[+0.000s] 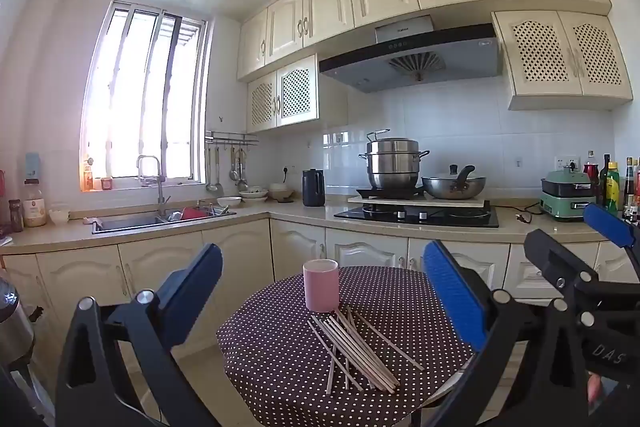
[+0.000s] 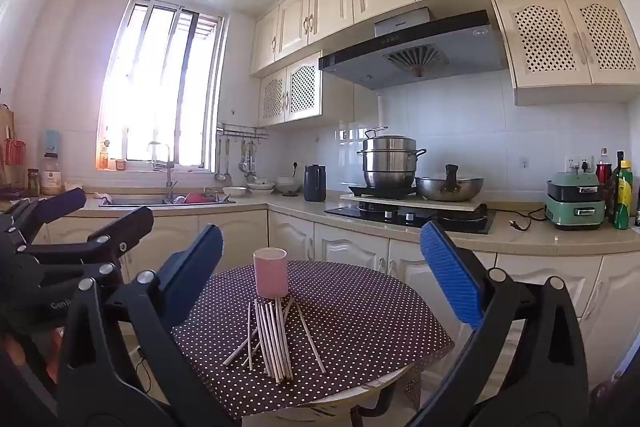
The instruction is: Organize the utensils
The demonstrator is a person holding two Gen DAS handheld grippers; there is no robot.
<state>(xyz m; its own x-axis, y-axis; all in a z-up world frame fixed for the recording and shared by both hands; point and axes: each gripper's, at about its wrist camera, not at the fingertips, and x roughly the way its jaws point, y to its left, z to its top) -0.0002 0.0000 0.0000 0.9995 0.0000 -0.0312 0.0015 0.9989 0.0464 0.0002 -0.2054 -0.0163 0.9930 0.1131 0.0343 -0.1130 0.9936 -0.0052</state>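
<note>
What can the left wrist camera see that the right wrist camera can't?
Only the left wrist view shows the right tool at its right edge. Only the right wrist view shows the left tool at its left edge and the red item hanging on the far left wall. Both show the pink cup, the loose chopsticks and the dotted tablecloth.

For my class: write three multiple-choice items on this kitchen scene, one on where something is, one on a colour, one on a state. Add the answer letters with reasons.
1. Where do the chopsticks lie?
A in the sink
B on the dotted tablecloth, in front of the cup
C on the stove

2. What colour is the cup?
A pink
B green
C black

3. How does the left gripper stand?
A shut on a chopstick
B shut on the cup
C open, holding nothing

Answers: B, they lie loose on the cloth; A, its wall is pink; C, the blue pads stand wide apart.
</note>
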